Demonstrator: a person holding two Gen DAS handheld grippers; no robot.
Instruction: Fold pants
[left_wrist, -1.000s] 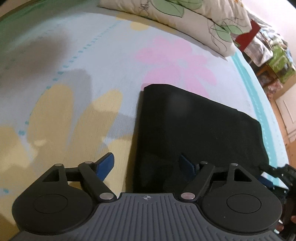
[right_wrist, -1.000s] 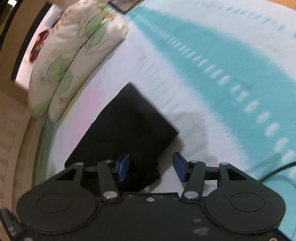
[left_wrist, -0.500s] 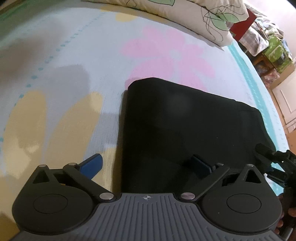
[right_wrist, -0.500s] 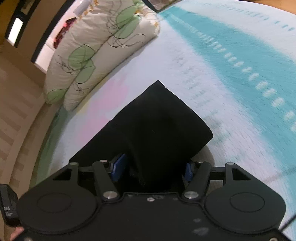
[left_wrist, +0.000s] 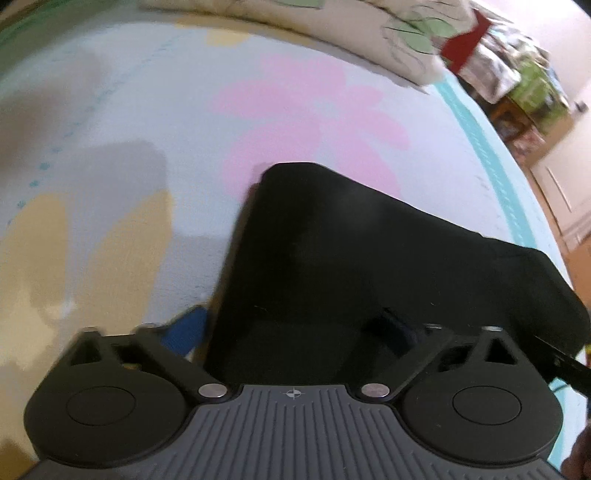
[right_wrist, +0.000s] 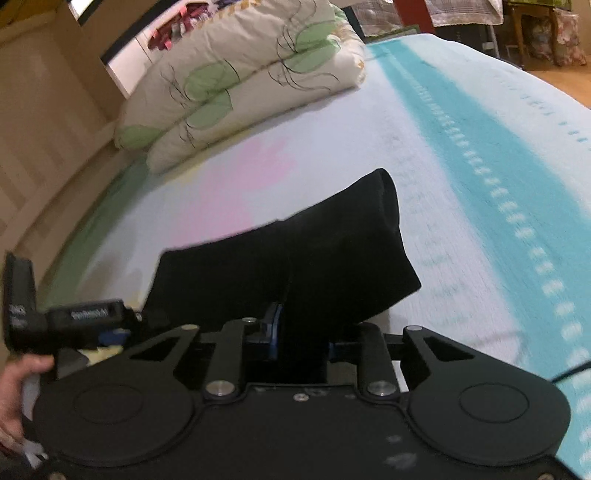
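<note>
Folded black pants (left_wrist: 369, 258) lie on a flowered bed sheet (left_wrist: 110, 110). My left gripper (left_wrist: 295, 328) straddles their near left edge. Its left pad (left_wrist: 192, 328) is on the sheet beside the cloth, and its right pad (left_wrist: 399, 328) is over the cloth. The jaws are closing and do not press the fabric. In the right wrist view, my right gripper (right_wrist: 303, 339) is closing, and its blue pads (right_wrist: 275, 332) pinch a bunch of the pants (right_wrist: 332, 251). That end is raised off the sheet. The left gripper's body (right_wrist: 85, 317) shows at the left, held by a hand (right_wrist: 18, 387).
Two leaf-print pillows (right_wrist: 240, 92) lie at the head of the bed. A teal stripe (right_wrist: 498, 155) runs along the sheet on the right. Cluttered shelves (left_wrist: 517, 85) and a wooden floor (left_wrist: 576, 258) lie past the bed's edge. A dark cable (right_wrist: 569, 373) crosses the near right.
The right gripper's jaws closed onto the pants' near end and lifted it, rolling as it rose. The left gripper's jaws narrowed around the left edge and it crept slightly closer.
</note>
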